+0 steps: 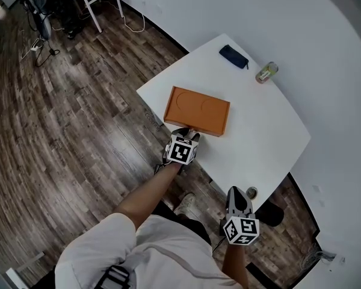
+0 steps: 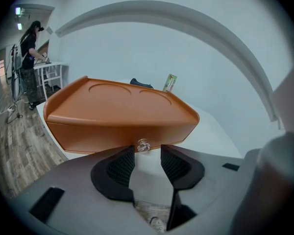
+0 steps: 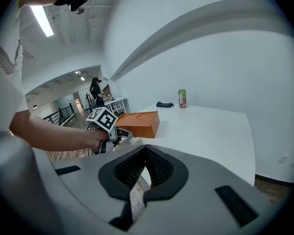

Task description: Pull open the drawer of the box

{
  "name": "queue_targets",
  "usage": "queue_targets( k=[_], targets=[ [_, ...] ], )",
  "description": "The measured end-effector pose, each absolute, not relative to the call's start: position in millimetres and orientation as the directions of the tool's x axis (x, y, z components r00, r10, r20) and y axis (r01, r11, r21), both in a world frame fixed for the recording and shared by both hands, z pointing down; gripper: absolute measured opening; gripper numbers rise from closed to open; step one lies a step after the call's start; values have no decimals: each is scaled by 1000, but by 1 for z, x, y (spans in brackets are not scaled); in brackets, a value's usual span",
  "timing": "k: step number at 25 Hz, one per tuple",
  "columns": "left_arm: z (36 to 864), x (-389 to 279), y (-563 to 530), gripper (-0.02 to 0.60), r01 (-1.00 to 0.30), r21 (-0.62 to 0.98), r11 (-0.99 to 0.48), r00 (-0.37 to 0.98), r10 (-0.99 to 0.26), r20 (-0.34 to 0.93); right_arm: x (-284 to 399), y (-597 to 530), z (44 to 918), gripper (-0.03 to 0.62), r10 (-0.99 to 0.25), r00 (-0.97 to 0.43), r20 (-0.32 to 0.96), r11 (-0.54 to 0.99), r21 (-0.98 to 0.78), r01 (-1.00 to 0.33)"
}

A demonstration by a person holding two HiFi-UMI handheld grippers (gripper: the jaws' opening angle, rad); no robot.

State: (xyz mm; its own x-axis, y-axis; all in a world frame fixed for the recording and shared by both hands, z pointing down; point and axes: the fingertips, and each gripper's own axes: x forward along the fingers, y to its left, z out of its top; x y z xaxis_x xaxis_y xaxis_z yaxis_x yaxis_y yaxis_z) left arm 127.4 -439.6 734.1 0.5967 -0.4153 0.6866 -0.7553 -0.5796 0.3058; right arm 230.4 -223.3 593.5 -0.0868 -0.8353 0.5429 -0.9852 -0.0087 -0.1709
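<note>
1. Knob [image 2: 143, 145], small, clear and glassy, sits on the drawer front of the smooth orange rectangular box [image 1: 197, 110], straight ahead of the left claw [image 2: 147, 153], just at its tips.
2. The left claw's ribbed black pads [image 2: 121, 166] stand apart, not pressing the knob.
3. The box lies lengthwise along the white tabletop's [image 1: 259, 137] near-left edge.
4. The right claw [image 3: 146, 151], closed and empty, hangs off the near corner.

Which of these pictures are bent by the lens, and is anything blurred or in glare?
Head view: floor planks and table edges bow, yet all is sharp. Left gripper view: strong fisheye, black corners; orange box and clear knob sharp. Right gripper view: ceiling light glares white.
</note>
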Motion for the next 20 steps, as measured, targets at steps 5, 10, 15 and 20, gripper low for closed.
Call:
queue_targets(
  k=[5,10,15,20],
  targets=[
    [736,128,-443,96,-763,280,-583,582,-429,691,232,-222,593,-2,-834,-89,544,-9,-175,-985],
    [738,128,-445,81,-762,293,-577,583,-416,697,232,-222,595,-2,-833,-91,545,-7,-175,-985],
    [736,126,-445,75,-757,310,-576,594,-408,693,227,-223,595,-2,-833,-99,544,3,-176,-984],
    [735,124,-439,74,-766,319,-558,589,-410,697,226,-219,596,-2,-832,-106,545,10,-177,-984]
  ],
)
